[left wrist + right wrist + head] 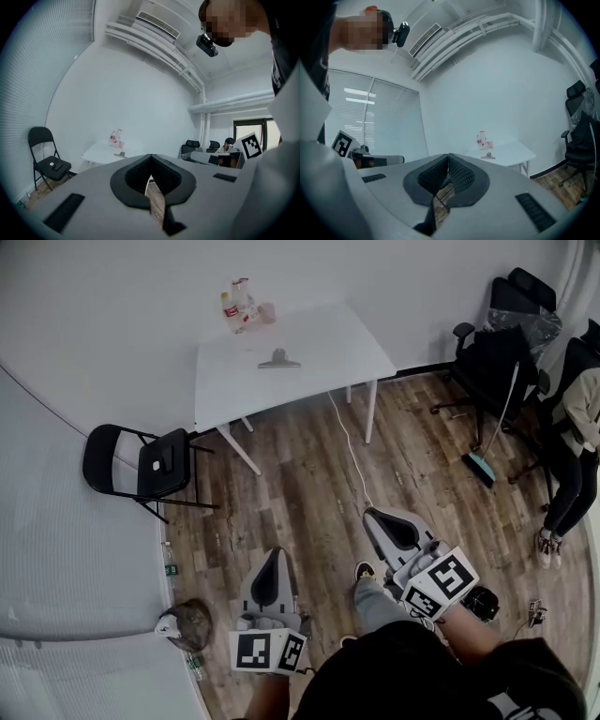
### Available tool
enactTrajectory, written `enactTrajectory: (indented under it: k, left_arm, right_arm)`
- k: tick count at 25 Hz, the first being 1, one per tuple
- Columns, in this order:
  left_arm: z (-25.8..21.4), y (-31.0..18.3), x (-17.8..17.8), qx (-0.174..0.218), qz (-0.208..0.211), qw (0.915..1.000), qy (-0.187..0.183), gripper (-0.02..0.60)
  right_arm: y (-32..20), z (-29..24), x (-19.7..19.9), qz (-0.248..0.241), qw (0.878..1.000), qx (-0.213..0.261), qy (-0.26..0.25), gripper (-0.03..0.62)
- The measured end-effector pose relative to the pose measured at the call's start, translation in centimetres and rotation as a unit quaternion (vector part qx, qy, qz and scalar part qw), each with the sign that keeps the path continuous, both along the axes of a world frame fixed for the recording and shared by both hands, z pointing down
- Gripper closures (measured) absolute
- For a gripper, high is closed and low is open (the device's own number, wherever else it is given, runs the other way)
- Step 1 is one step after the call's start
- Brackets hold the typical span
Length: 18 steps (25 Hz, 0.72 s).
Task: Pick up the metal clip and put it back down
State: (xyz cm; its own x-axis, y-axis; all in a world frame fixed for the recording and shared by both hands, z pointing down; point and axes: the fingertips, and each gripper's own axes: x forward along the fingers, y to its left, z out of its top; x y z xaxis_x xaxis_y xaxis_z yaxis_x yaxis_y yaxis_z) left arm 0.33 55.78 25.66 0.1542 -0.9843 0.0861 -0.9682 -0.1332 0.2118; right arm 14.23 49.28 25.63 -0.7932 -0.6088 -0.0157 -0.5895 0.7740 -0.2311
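The metal clip point(278, 359) lies flat on the white table point(328, 352), near the plastic bottles point(239, 306) at the table's far edge. It's well apart from both grippers, with a stretch of wooden floor point(300, 484) between them. The left gripper point(275, 552) is held low, close to the person's body, its jaws pressed together with nothing in them. The right gripper point(371, 515) is also closed tip to tip and empty, and points level toward the table.

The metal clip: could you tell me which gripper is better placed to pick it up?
Left, narrowly: the left gripper lines up with the silver metal clip; the right gripper sits aside. Both are shut and far.
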Motion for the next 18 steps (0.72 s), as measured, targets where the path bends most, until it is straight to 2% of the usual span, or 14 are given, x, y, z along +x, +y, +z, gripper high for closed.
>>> enactTrajectory:
  k: [18]
  left_arm:
    - [-0.7,-10.6,2.7,-0.017,-0.011,0.9992,-0.035,0.568]
  right_arm:
    - [-11.3,-0.2,2.3,-0.018,0.999,-0.007,-0.027,0.577]
